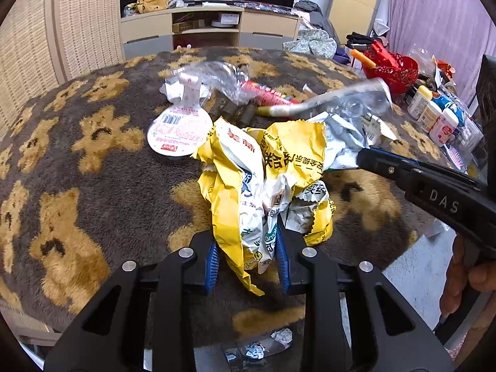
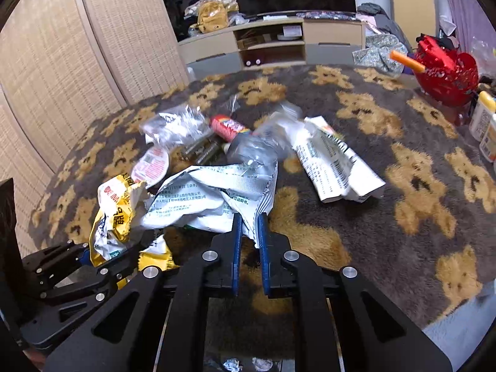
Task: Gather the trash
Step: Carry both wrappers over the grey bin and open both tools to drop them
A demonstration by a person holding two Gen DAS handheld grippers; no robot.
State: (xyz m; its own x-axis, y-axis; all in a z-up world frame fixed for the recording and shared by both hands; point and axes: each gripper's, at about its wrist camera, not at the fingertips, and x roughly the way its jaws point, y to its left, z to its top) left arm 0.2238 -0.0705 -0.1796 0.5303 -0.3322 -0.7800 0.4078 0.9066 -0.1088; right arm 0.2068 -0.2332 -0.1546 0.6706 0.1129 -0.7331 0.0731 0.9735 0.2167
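Observation:
My left gripper [image 1: 250,259] is shut on a crumpled yellow and white wrapper [image 1: 263,173], held just above the brown bear-pattern table cover [image 1: 93,155]. My right gripper [image 2: 249,235] is shut on a crumpled white printed wrapper [image 2: 210,198]; it also shows in the left wrist view [image 1: 364,158], coming in from the right. The yellow wrapper [image 2: 114,214] and the left gripper [image 2: 93,259] show at lower left in the right wrist view. More trash lies beyond: a round foil lid [image 1: 178,133], clear plastic [image 1: 217,77], a red tube [image 1: 266,93], and a white box wrapper [image 2: 334,164].
A red basket [image 1: 393,68] and several small bottles [image 1: 434,114] stand at the table's right side. Crumpled paper scraps [image 1: 269,341] lie on the floor below the near edge. A TV cabinet [image 1: 210,24] stands behind the table.

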